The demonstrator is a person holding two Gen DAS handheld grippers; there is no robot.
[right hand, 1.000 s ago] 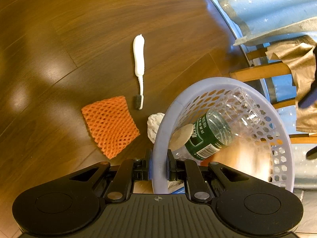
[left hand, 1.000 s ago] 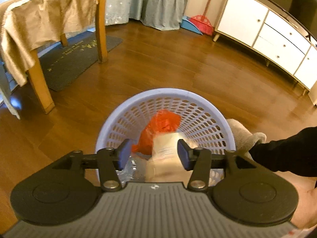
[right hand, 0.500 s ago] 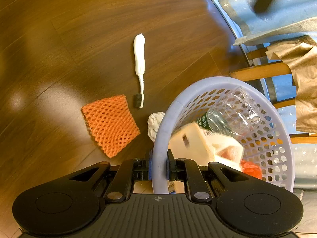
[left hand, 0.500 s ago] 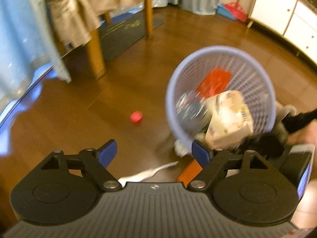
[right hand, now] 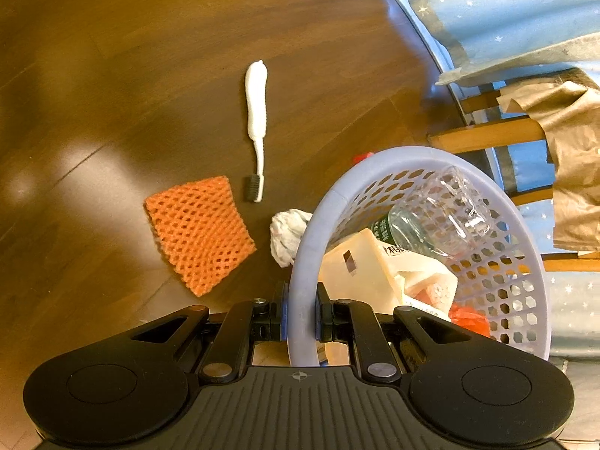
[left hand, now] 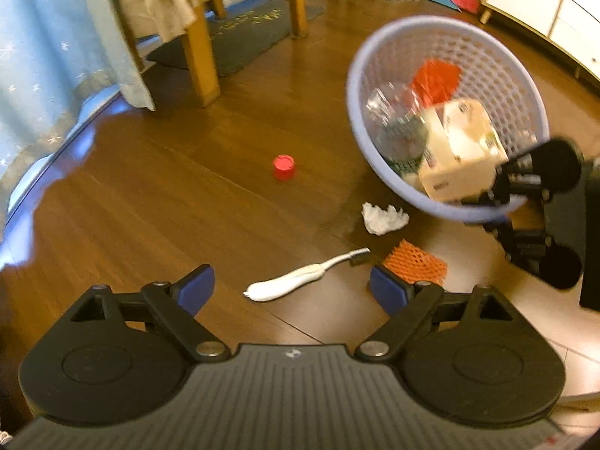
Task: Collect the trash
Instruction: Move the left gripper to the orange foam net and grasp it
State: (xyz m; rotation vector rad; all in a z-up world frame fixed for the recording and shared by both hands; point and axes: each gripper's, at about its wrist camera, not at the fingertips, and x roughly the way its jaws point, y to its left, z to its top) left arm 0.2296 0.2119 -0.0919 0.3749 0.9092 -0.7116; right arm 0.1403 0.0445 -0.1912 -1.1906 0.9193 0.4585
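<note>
We are looking at the lavender basket (right hand: 498, 262), tilted and lifted off the floor, already carrying a clear plastic bottle (right hand: 431, 217), a cream carton (right hand: 360, 266) and a scrap of red wrapper (left hand: 437, 77). Our right tool (right hand: 302, 318) is clenching the basket's near rim, its pads pressing on the plastic from both sides. Just beside that rim, on the floor, a crumpled white tissue (right hand: 287, 236) is lying, partly tucked behind the basket wall in the right wrist view. Near it we are seeing an orange foam net (right hand: 198, 236), lying flat, and a white toothbrush (right hand: 257, 120) with its dark bristle head pointing toward the net, close to it but apart from it. Farther off, a small red bottle cap (left hand: 284, 167) is sitting alone on the brown wooden floor (left hand: 150, 206).

Our left tool (left hand: 290, 288) is hanging over the floor with its blue pads spread wide and the jaws opening; nothing is between them, and the toothbrush is showing on the floor beyond the gap. The picture from this side is slightly blurred.

Around the edges we are catching a wooden chair (left hand: 198, 60) with a tan cloth draped over it, pale blue curtains (left hand: 45, 56), a dark mat (left hand: 243, 33) and a white cabinet (left hand: 551, 3) along the far wall
</note>
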